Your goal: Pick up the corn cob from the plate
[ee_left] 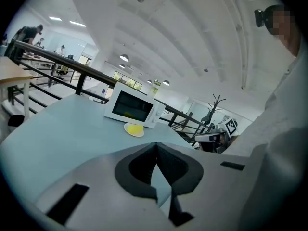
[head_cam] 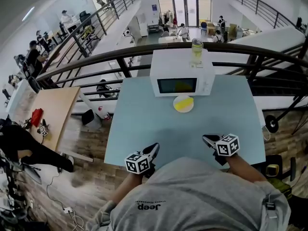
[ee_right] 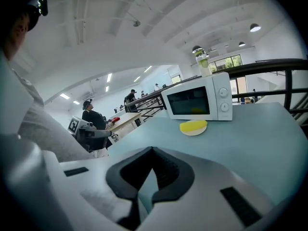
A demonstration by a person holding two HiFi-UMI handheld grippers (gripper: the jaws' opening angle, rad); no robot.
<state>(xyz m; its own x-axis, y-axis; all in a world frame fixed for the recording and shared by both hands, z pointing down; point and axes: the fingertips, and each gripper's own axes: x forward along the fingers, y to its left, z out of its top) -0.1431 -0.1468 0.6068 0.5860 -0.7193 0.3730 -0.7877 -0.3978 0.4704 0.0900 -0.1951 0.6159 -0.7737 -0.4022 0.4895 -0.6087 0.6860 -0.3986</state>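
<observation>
the pick has not started: the corn cob [head_cam: 182, 106] lies on its plate [head_cam: 191, 100], untouched, and everything in the task is left to do. in the head view the plate sits on the tabletop [head_cam: 144, 119] just in front of the microwave [head_cam: 182, 73], which has a bottle [head_cam: 197, 50] on top; the cob shows as a yellow shape on the plate, too small to tell which way it lies. your left gripper [head_cam: 153, 149] and right gripper [head_cam: 209, 139] are both down at the near edge of the tabletop, close to your body and well apart from the plate. from the left gripper the plate is at about 1 o'clock, from the right gripper at about 11 o'clock, and from the gap between them at 12 o'clock. in each gripper view the fingers are together at their tips, with nothing between them but bare tabletop seen beyond. judging from this, you have the whole approach ahead: reach one gripper out to the plate, spread its fingers before they arrive, set them on either side of the cob, close, and lift it clear. the right gripper looks a little nearer to the plate, though either could make the reach.
</observation>
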